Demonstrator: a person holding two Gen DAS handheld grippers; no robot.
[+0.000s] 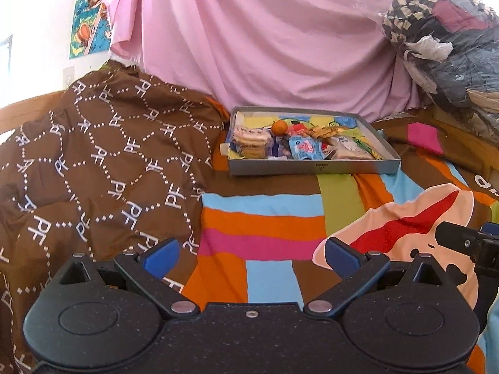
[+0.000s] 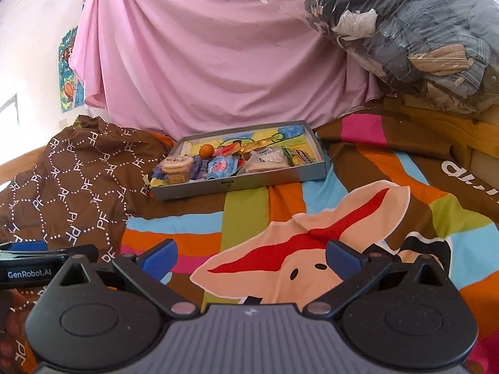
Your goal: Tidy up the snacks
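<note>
Both of my tools are hanging low over the bed, and both are spread wide and gripping nothing. Left tool (image 1: 252, 255) is facing striped bedding (image 1: 265, 243); right tool (image 2: 252, 255) is facing a cartoon dog print (image 2: 296, 249). Only the right view is showing the green packet (image 2: 297, 156) in the grey box (image 2: 249, 184). That flat box is sitting far ahead, holding cookies (image 1: 252, 143), a blue packet (image 1: 304, 149) and a small orange ball (image 1: 279, 127). Puffy brown quilt (image 1: 103, 162) is bunching just beside it.
</note>
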